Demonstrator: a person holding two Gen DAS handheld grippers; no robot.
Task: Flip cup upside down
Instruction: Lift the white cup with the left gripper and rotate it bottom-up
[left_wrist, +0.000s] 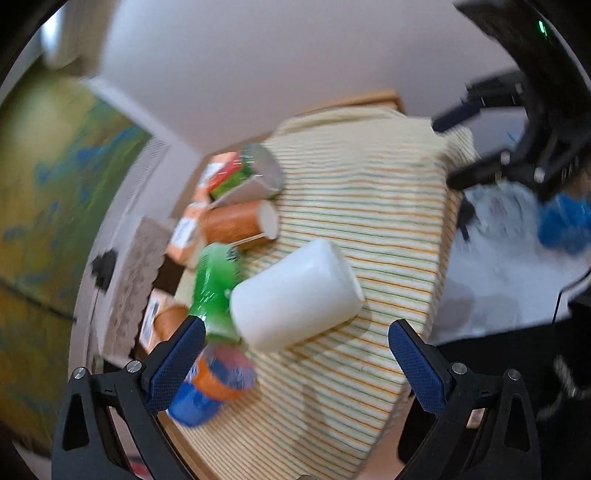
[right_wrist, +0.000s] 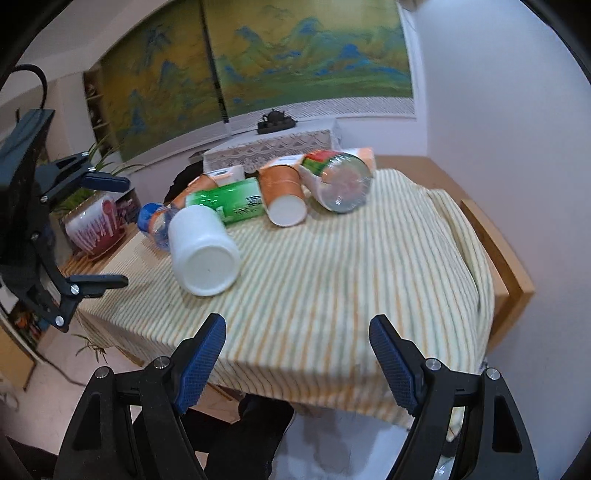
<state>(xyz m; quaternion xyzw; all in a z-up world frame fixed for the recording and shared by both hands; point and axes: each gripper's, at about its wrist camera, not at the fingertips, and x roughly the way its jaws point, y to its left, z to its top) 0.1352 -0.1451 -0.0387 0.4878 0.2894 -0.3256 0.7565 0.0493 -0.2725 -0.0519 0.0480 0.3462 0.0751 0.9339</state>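
Note:
A white cup (left_wrist: 295, 293) (right_wrist: 201, 251) stands upside down on the striped tablecloth (left_wrist: 362, 206) (right_wrist: 332, 266), its flat base up. My left gripper (left_wrist: 295, 354) is open and empty, its jaws wide apart just short of the cup. It also shows in the right wrist view (right_wrist: 110, 229), open, to the left of the cup. My right gripper (right_wrist: 297, 354) is open and empty over the table's front edge, well back from the cup. It also shows in the left wrist view (left_wrist: 461, 147), at the far side of the table.
Behind the cup stand a green can (right_wrist: 229, 203), an orange paper cup (right_wrist: 284, 197), a glass with a grey cup (right_wrist: 340, 184), a water bottle (right_wrist: 157, 221) and orange cartons (right_wrist: 221, 173). A red flower pot (right_wrist: 94, 227) stands at the left. The wooden table edge (right_wrist: 509, 266) is at the right.

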